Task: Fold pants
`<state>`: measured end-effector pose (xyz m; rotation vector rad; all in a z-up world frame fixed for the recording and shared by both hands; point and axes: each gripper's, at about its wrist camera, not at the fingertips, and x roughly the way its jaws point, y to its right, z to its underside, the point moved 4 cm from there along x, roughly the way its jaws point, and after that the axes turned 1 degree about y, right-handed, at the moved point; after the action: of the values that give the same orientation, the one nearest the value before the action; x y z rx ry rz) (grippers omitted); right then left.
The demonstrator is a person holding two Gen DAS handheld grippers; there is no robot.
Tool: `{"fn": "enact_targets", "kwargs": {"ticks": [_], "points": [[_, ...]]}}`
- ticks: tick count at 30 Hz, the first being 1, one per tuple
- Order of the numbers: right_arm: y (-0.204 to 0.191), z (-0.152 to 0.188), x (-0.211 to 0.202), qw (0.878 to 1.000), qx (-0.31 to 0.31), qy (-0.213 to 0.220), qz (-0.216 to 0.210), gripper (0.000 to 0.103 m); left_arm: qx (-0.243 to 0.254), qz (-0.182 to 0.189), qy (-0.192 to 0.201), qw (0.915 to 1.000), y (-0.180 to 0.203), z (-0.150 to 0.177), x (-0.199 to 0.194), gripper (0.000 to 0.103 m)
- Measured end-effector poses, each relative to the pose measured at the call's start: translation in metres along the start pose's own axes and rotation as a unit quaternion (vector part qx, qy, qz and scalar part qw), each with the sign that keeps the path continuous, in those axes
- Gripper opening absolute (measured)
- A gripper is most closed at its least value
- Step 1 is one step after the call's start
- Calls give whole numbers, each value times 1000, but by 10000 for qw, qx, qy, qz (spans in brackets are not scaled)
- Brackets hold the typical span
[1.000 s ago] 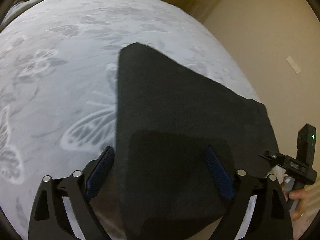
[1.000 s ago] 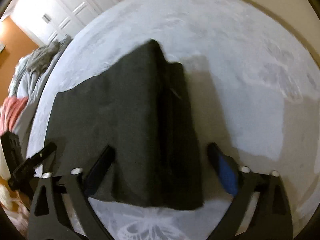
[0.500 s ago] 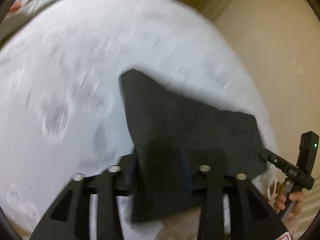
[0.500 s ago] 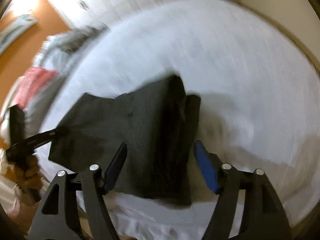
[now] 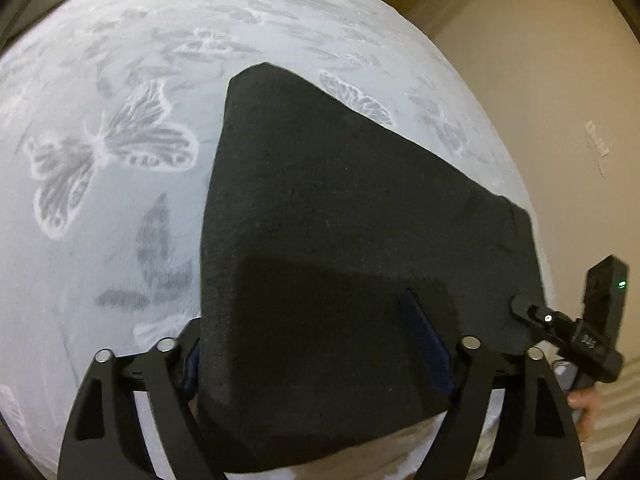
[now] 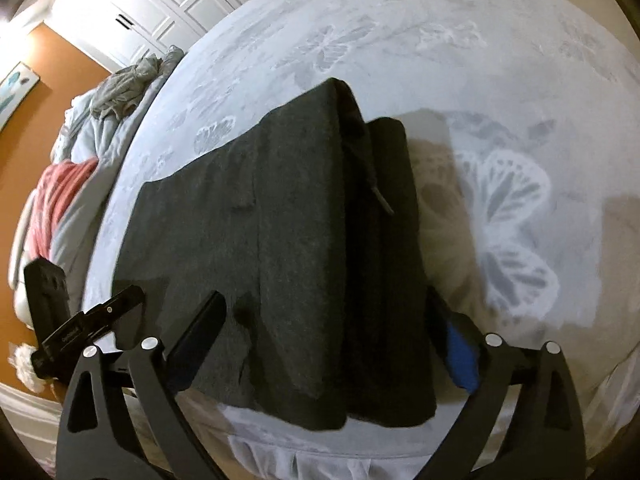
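Note:
The dark grey pants lie folded in a flat rectangle on the pale blue butterfly-print bedspread, near the bed's front edge. My left gripper is open, its fingers straddling the near left corner of the pants; the left pad is hidden behind the fabric. My right gripper is open over the near right end of the pants, where the stacked folded layers show. Each gripper shows at the edge of the other's view: the right gripper and the left gripper.
A heap of grey, pink and pale blue laundry lies at the far left of the bed. White closet doors and an orange wall stand beyond. A beige wall runs along the bed's right side.
Both grippers were narrowed around the pants' near edge half a second ago, with the view swinging. Now both are open wide again and the pants lie flat.

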<state>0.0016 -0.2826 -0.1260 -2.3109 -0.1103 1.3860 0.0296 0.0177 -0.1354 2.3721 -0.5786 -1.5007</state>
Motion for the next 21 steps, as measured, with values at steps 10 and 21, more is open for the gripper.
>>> {"fn": "enact_targets", "kwargs": {"ticks": [10,21], "points": [[-37,22,-56,9963,-632,568,-100,28,465,120,504,9976,26,6,-60,20],[-76,121,-108,9939,-922,315,-525,28,771,12,270,9967,25,100,-133,19]]}}
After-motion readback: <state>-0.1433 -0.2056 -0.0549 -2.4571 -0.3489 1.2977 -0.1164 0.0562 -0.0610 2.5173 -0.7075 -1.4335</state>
